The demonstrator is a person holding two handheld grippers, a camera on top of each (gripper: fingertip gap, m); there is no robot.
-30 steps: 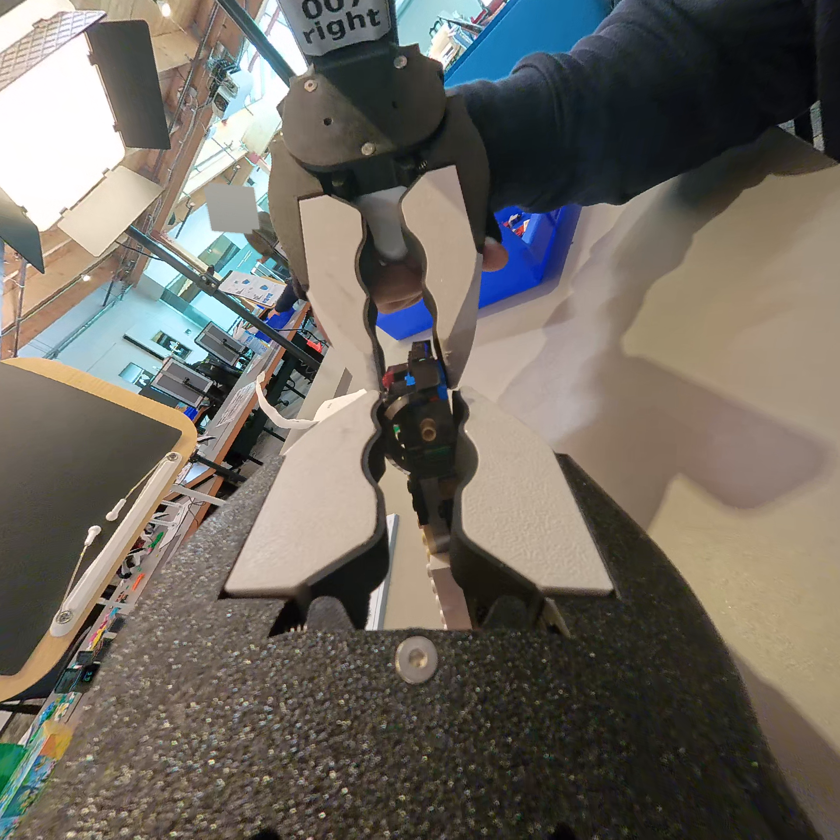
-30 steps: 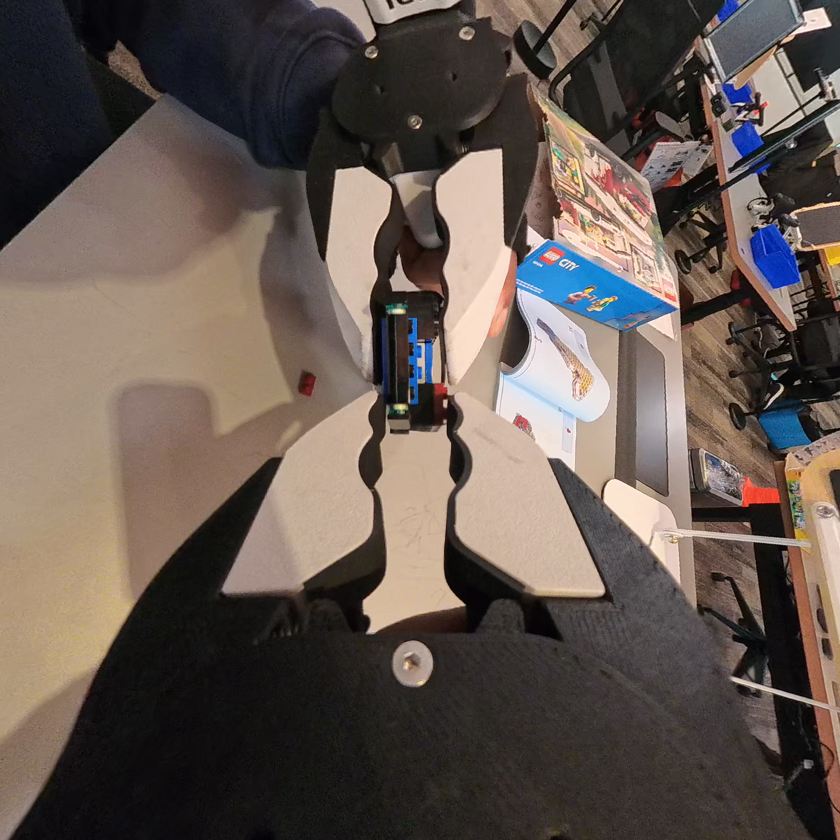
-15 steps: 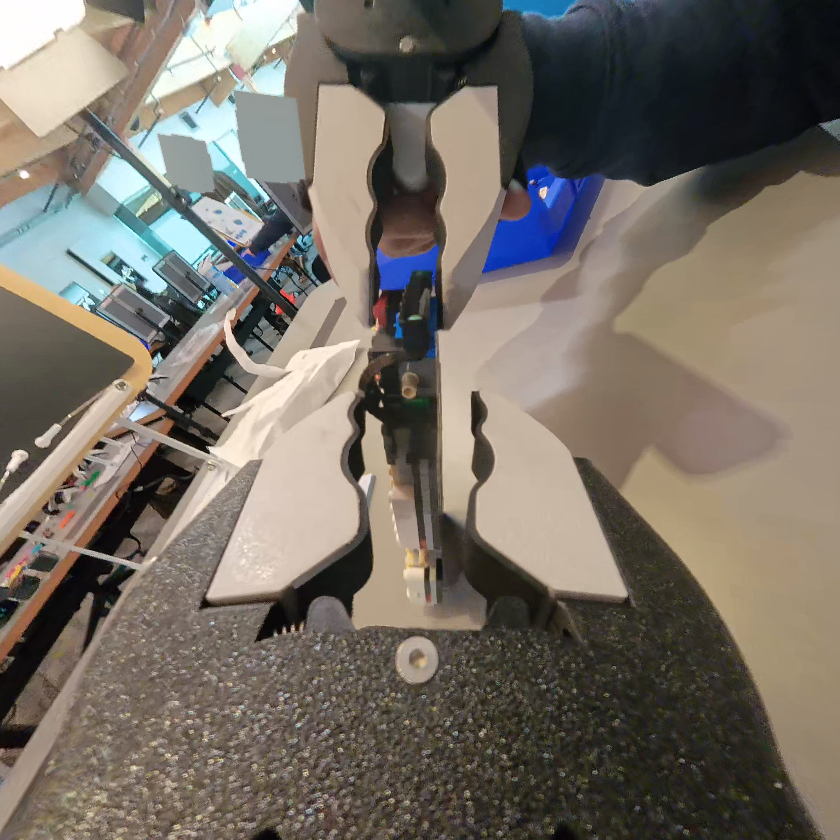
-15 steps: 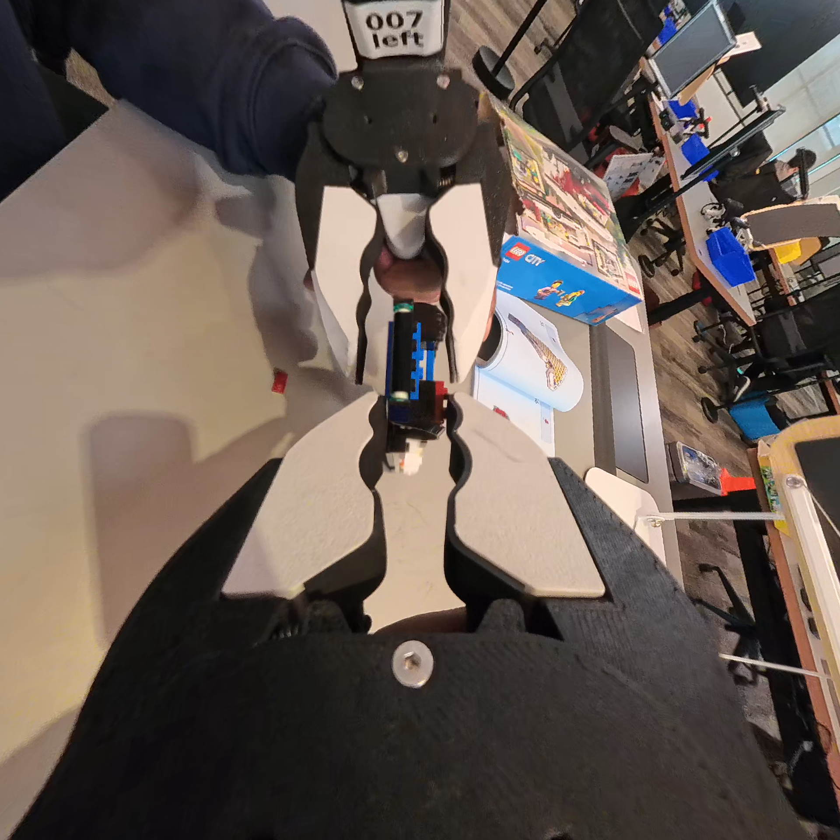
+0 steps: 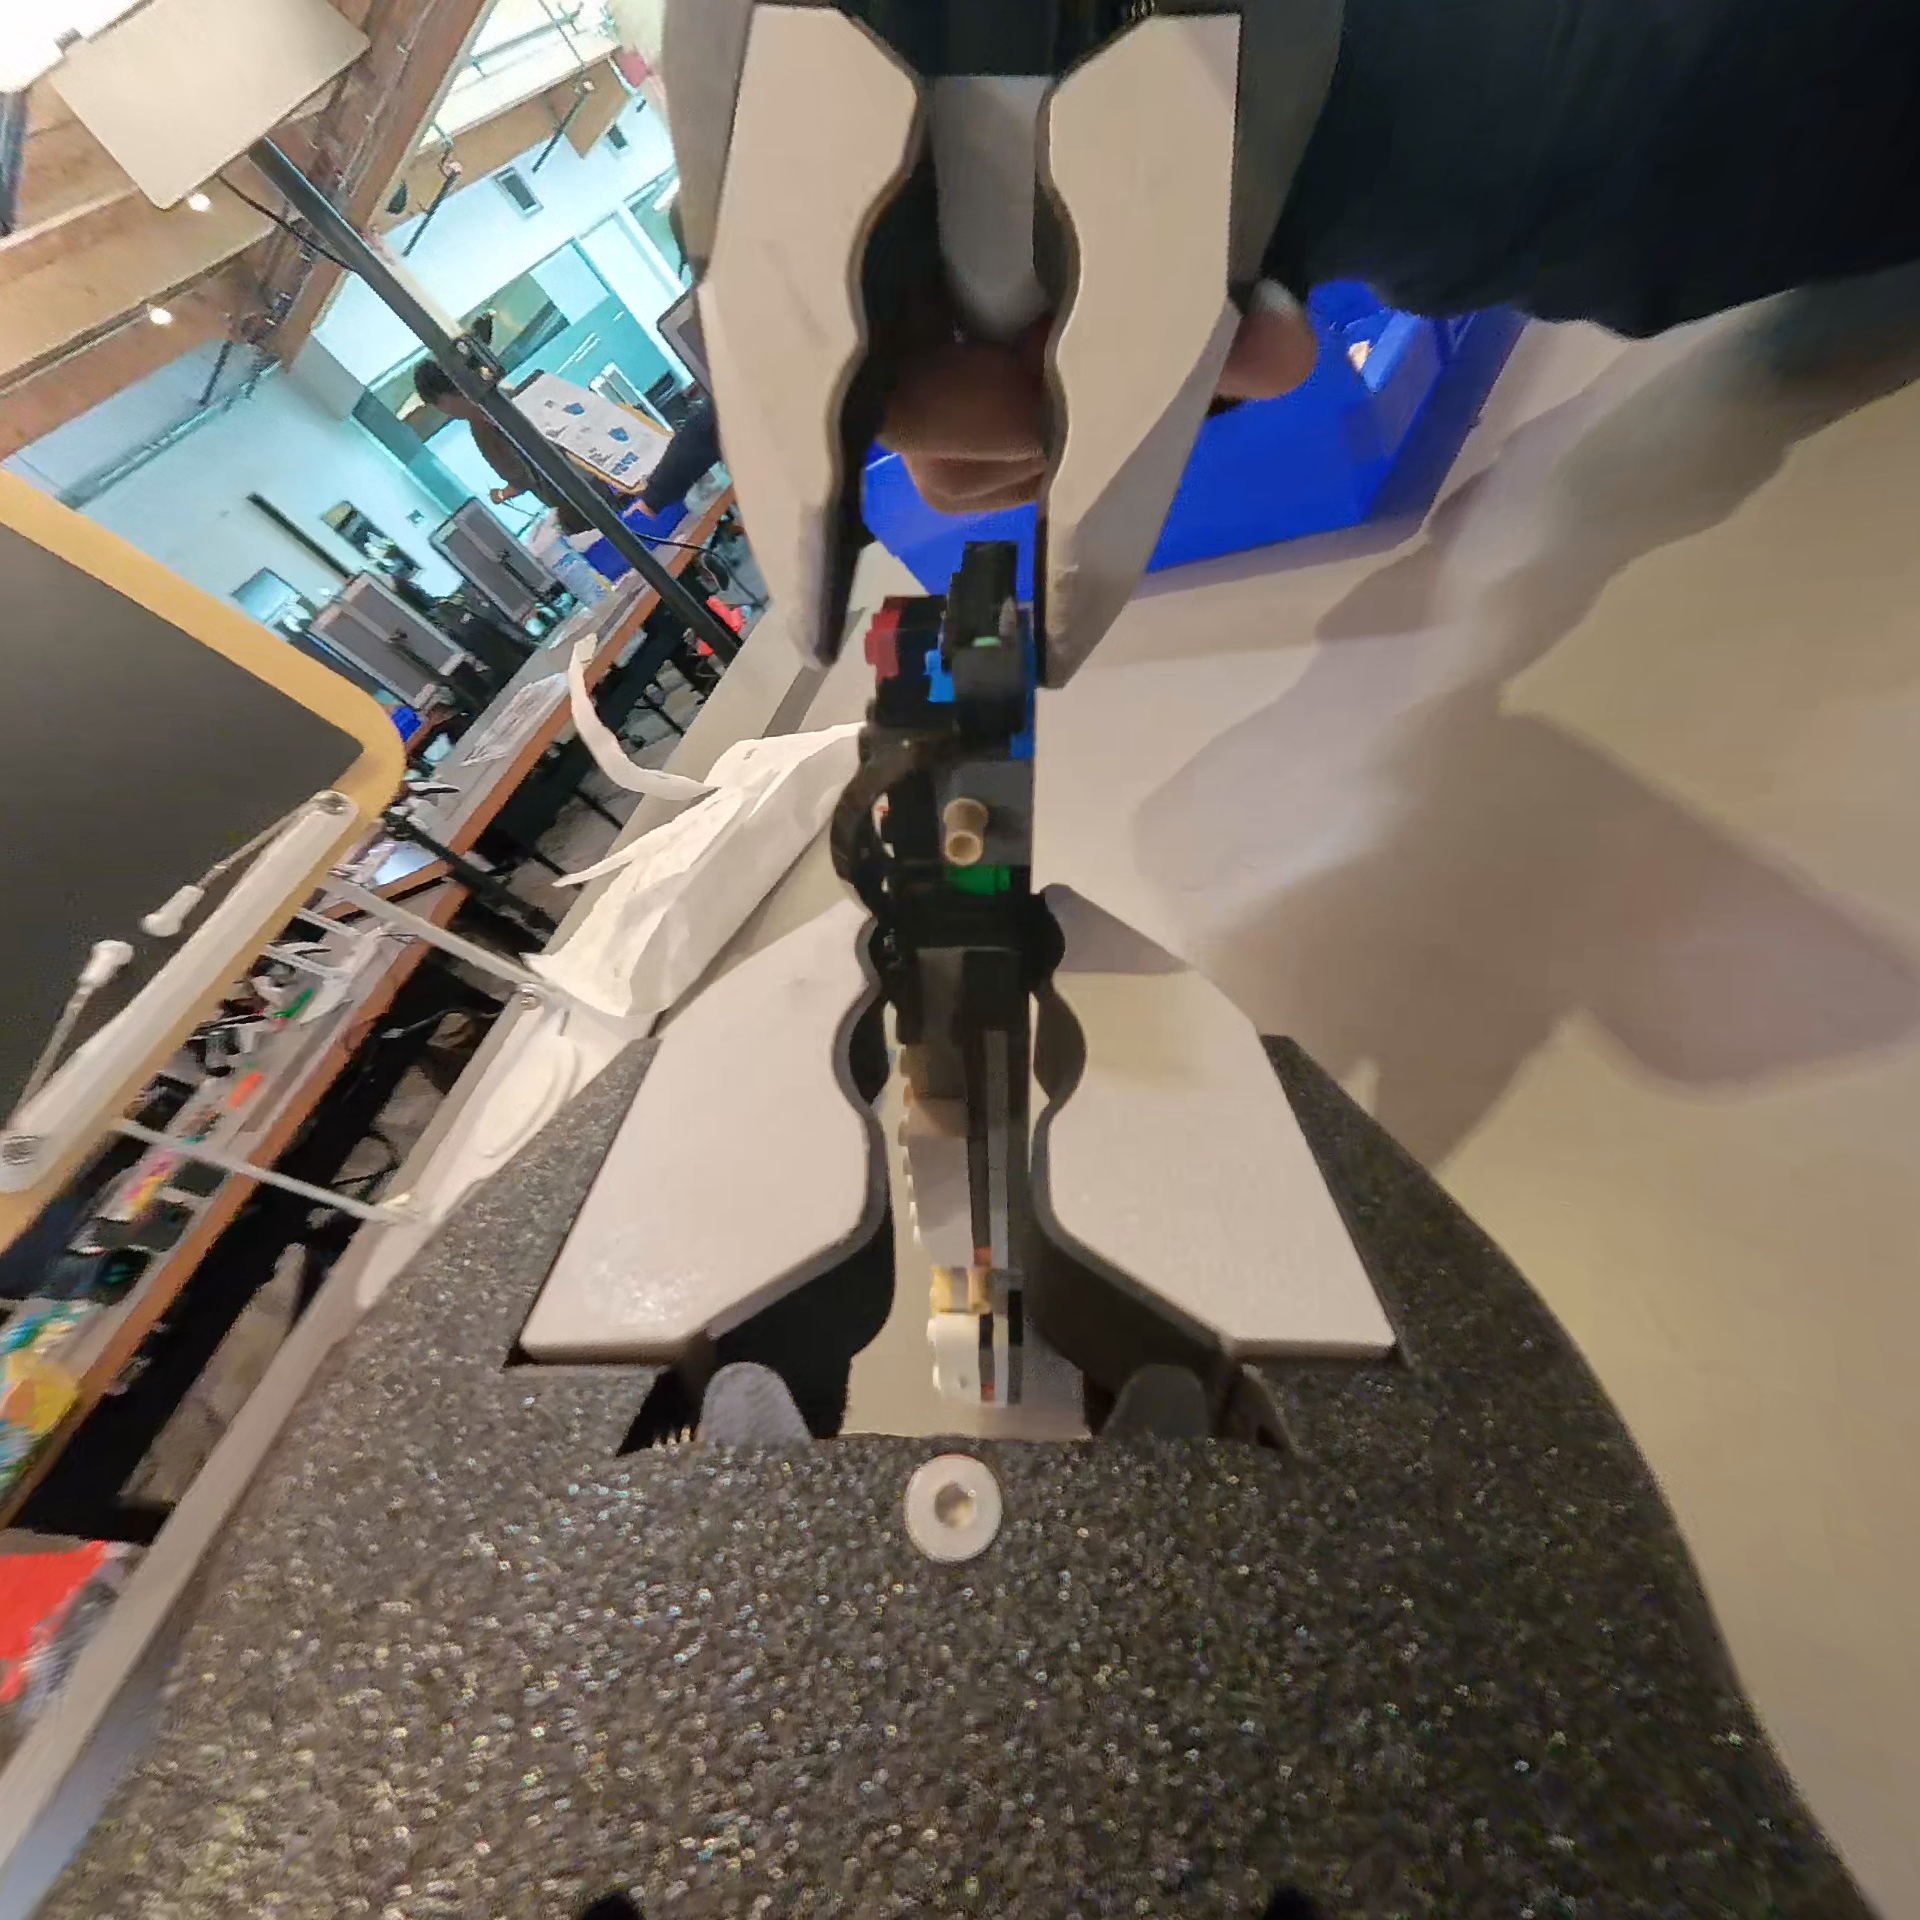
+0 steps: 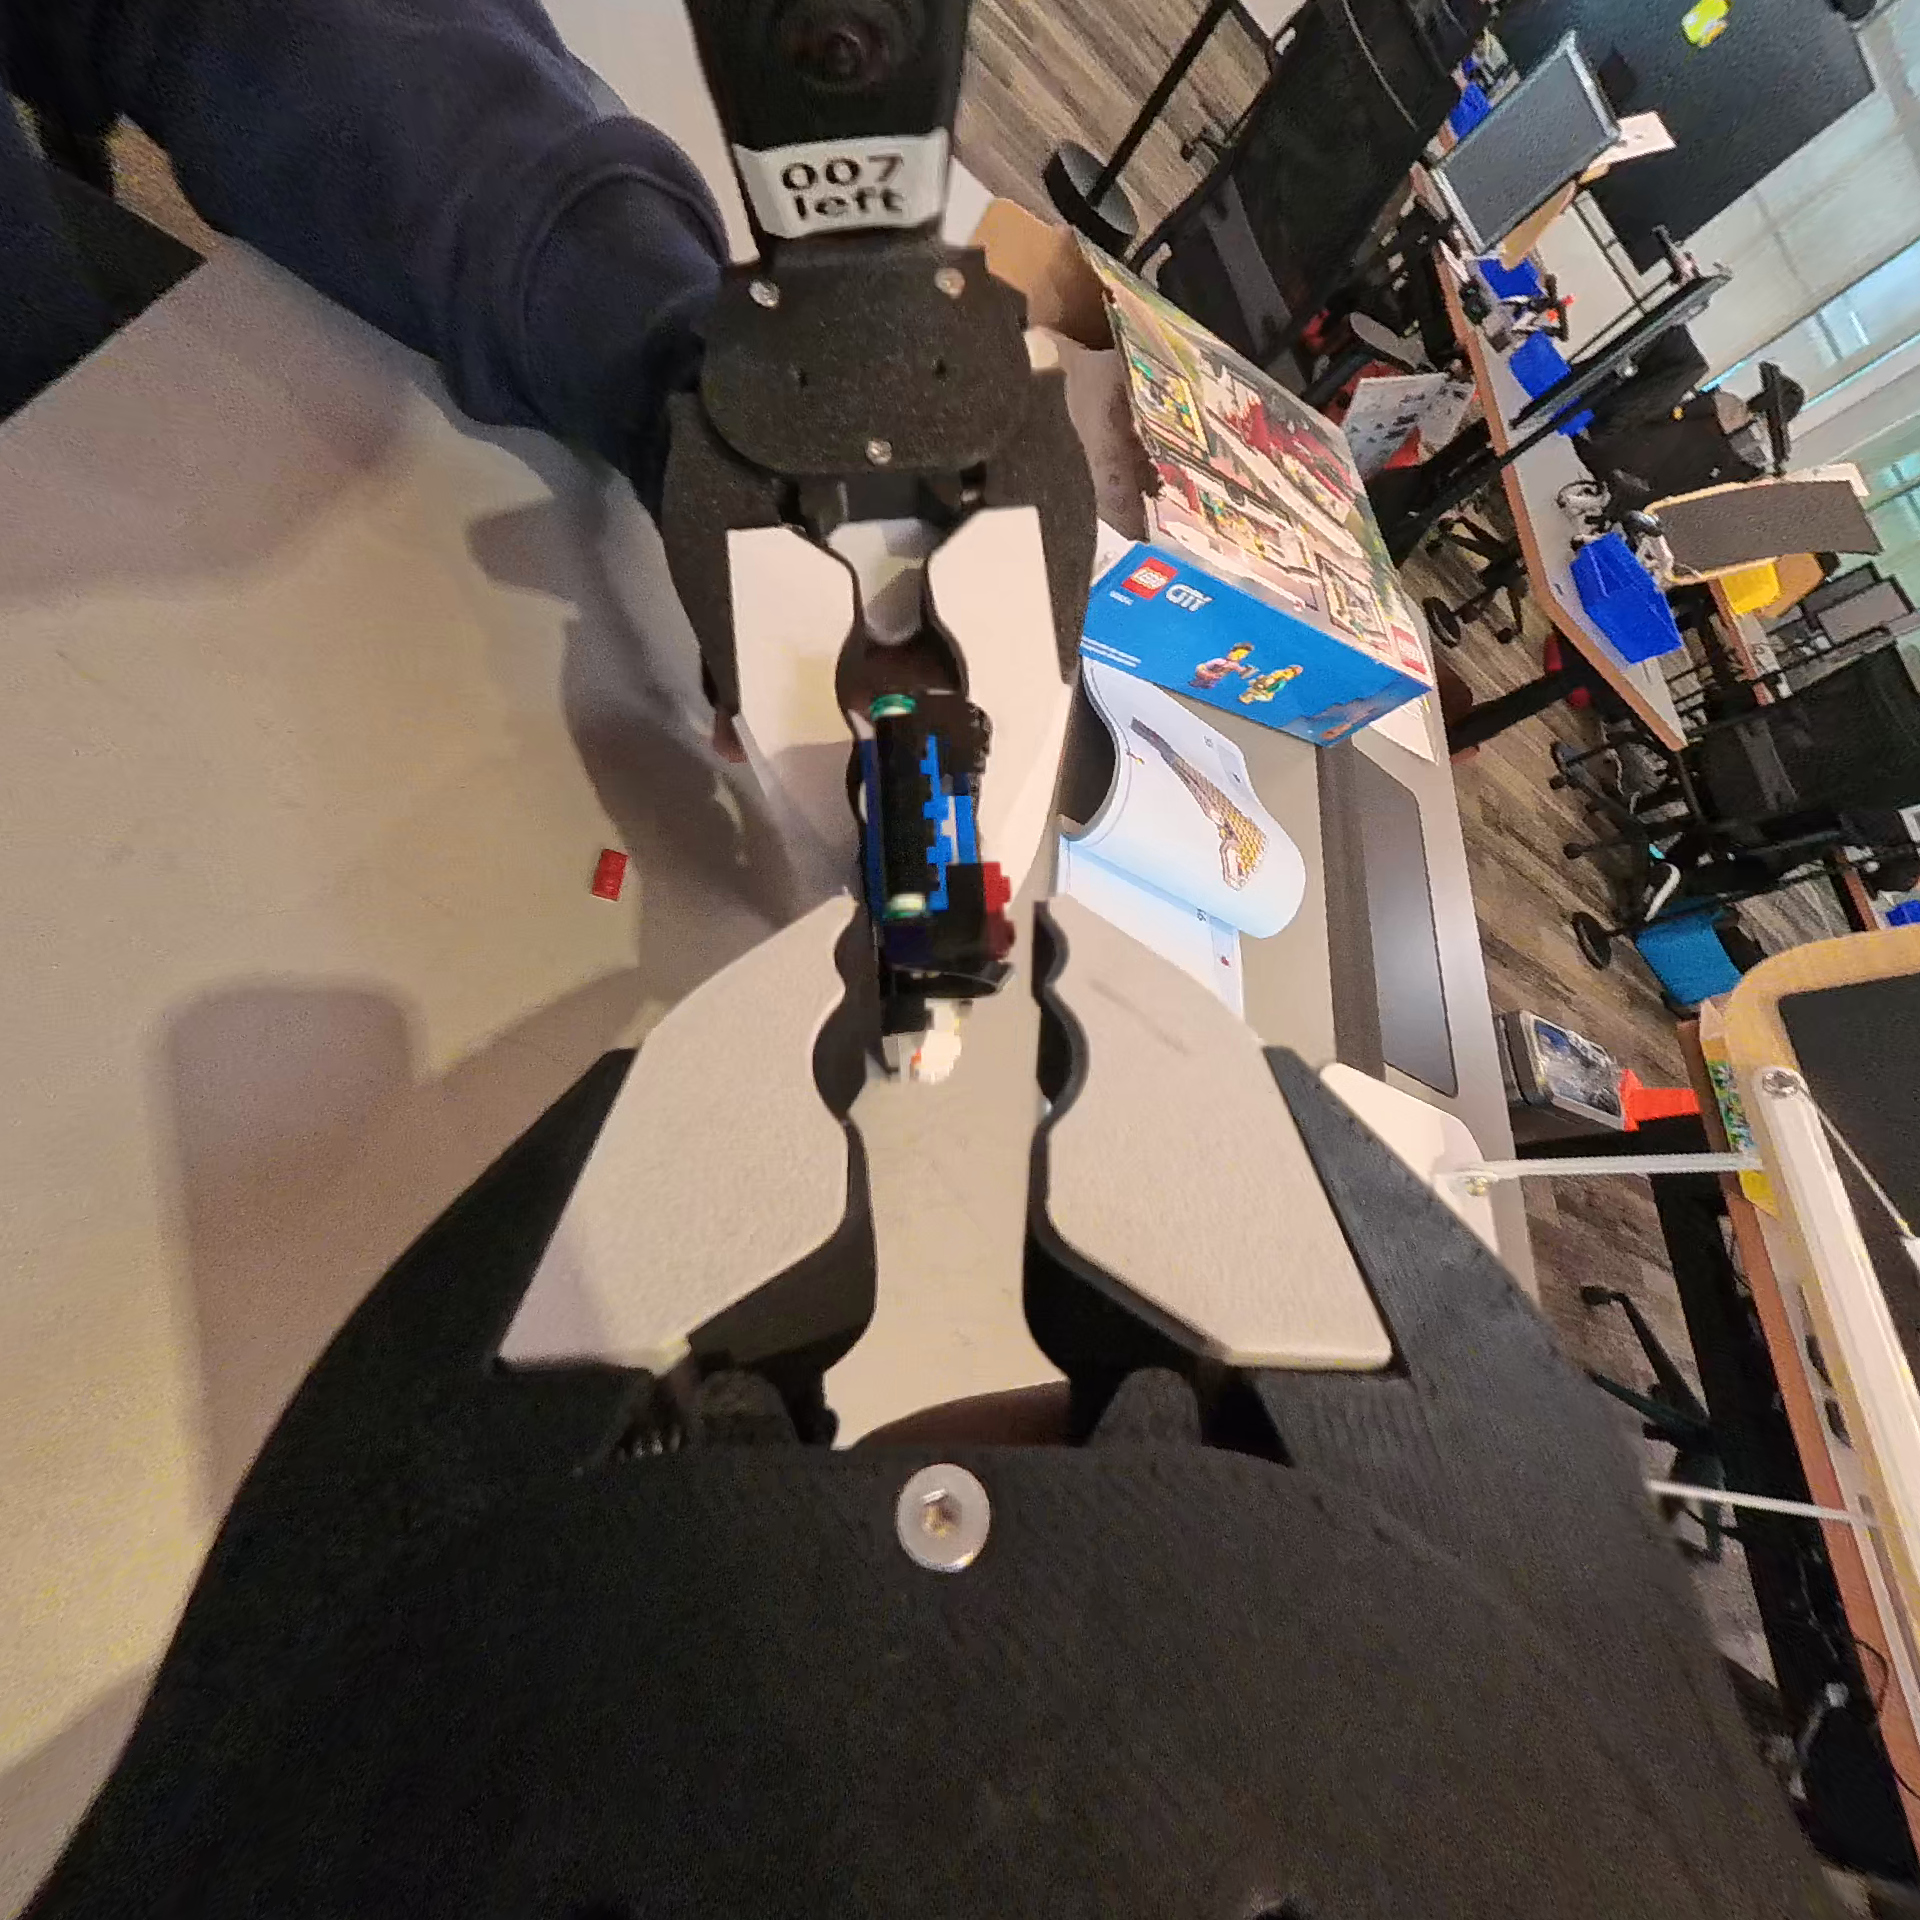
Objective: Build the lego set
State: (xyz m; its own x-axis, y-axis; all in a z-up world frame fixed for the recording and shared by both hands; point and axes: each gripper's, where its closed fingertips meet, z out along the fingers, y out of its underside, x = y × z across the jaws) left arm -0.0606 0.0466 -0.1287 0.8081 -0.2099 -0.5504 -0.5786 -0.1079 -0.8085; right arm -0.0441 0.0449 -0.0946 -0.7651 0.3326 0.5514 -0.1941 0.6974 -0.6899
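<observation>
- The left gripper pinches a blue-and-black brick model, both fingers against its sides.
- The right gripper faces it tip to tip, jaws slightly spread around the model's white end (a sliver of gap shows beside the red bricks).
- The model is held above the table, near the edge by the open booklet.
- One red brick lies loose on the table.
</observation>
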